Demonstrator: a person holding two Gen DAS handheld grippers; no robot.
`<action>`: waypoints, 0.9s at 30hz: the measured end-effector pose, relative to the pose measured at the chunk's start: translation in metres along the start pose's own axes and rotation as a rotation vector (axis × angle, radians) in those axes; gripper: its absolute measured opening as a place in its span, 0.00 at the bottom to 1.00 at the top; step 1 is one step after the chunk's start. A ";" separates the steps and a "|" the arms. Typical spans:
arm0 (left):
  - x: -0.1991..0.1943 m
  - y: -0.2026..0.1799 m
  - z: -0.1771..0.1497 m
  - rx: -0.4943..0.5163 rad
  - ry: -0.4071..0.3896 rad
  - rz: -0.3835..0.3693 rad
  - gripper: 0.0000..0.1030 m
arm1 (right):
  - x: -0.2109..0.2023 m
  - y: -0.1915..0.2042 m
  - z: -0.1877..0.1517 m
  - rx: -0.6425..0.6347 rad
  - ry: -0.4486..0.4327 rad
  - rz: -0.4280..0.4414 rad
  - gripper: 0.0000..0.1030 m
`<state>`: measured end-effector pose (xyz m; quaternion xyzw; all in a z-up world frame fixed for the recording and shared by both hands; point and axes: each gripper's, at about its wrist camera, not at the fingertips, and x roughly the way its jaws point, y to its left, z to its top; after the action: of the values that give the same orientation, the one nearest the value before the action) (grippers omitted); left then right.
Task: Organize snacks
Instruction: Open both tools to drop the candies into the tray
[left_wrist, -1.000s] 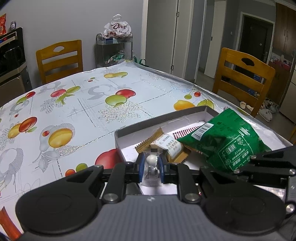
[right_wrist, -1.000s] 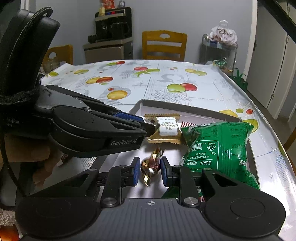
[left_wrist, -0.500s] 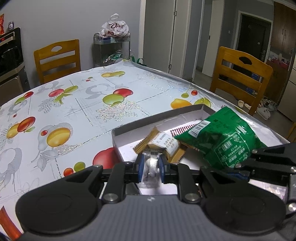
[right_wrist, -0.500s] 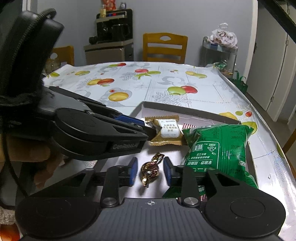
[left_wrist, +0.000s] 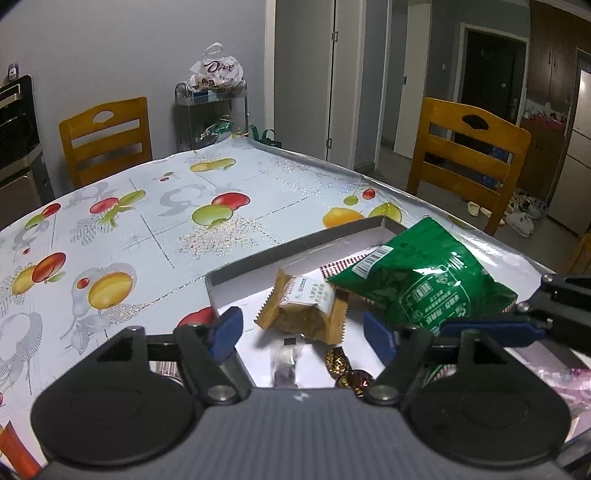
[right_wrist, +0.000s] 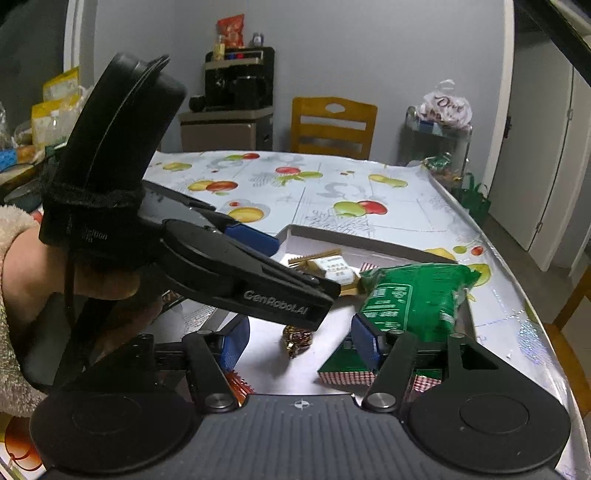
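Observation:
A shallow grey box (left_wrist: 295, 246) (right_wrist: 354, 236) lies on the fruit-print table and holds a green snack bag (left_wrist: 421, 277) (right_wrist: 410, 299) and a gold biscuit packet (left_wrist: 303, 310) (right_wrist: 328, 266). My left gripper (left_wrist: 303, 330) hangs just above the box floor with its jaws opening. A clear-wrapped white candy (left_wrist: 286, 360) lies loose below them. My right gripper (right_wrist: 298, 341) is opening too, and a gold-brown foil candy (right_wrist: 297, 338) (left_wrist: 336, 360) rests free between its pads. The left gripper's fingers (right_wrist: 251, 236) cross the right wrist view, held by a hand (right_wrist: 33, 266).
A red-checked packet (right_wrist: 343, 376) lies under the green bag at the box's near end. Wooden chairs (left_wrist: 469, 155) (left_wrist: 107, 136) stand around the table. A wire cart with a white bag (left_wrist: 216, 70) is by the far wall. The table edge (right_wrist: 517, 295) runs close on the right.
Both grippers have gone from shut to open. The left let go of the white candy and the right let go of the foil candy, and both candies now lie in the box.

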<state>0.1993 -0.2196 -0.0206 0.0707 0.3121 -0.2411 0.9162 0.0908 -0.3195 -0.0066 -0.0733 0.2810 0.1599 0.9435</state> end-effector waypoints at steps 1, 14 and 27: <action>-0.001 0.000 0.000 -0.001 -0.001 -0.002 0.75 | -0.002 -0.002 0.000 0.005 -0.003 -0.002 0.61; -0.040 -0.025 -0.004 0.070 -0.038 -0.025 0.84 | -0.033 -0.013 -0.006 0.087 -0.042 0.008 0.87; -0.102 -0.001 -0.023 0.061 -0.045 0.039 0.87 | -0.041 0.025 0.004 0.060 -0.040 0.058 0.99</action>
<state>0.1157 -0.1737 0.0229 0.0993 0.2824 -0.2340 0.9250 0.0522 -0.3054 0.0182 -0.0335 0.2685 0.1801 0.9457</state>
